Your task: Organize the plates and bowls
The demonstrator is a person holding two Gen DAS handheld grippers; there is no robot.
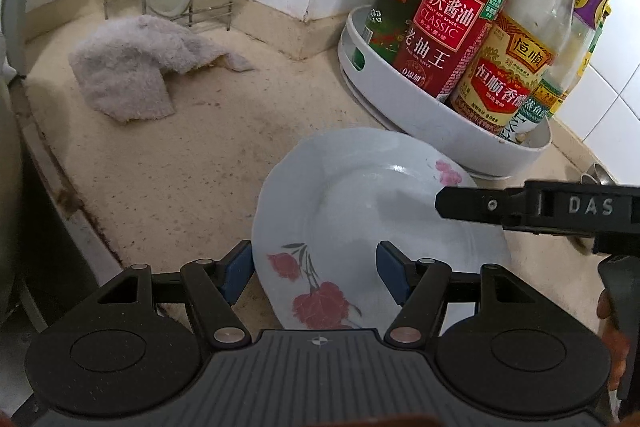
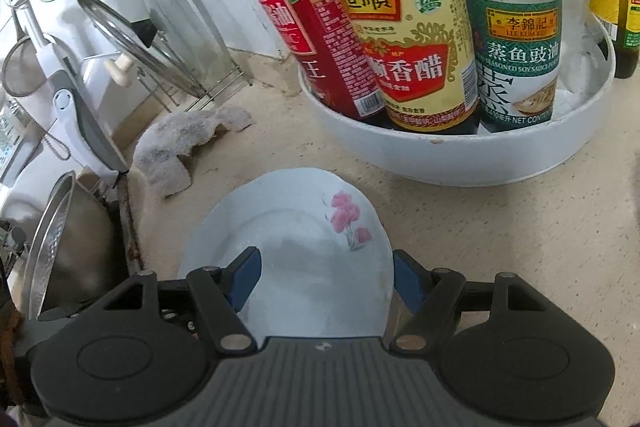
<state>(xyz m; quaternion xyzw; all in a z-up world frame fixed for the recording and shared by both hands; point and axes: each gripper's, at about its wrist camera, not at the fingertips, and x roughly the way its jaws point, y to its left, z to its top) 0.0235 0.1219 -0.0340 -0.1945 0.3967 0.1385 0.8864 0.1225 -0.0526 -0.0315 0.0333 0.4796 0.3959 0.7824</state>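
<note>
floral plate (image 2: 296,251) sits flat on the beige surface (image 2: 500,227) at 6 o'clock of the sauce turntable (image 2: 460,155), dead ahead of the spread, empty right hand-held gripper (image 2: 326,283); left hand-held gripper (image 1: 316,275), also spread, straddles its near-left rim.

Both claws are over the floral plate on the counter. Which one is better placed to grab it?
Left, probably. The left claw straddles the plate at its near rim, one pad outside the edge, one over the dish. The right claw hangs open above the plate's middle, nothing between its pads to pinch.
</note>
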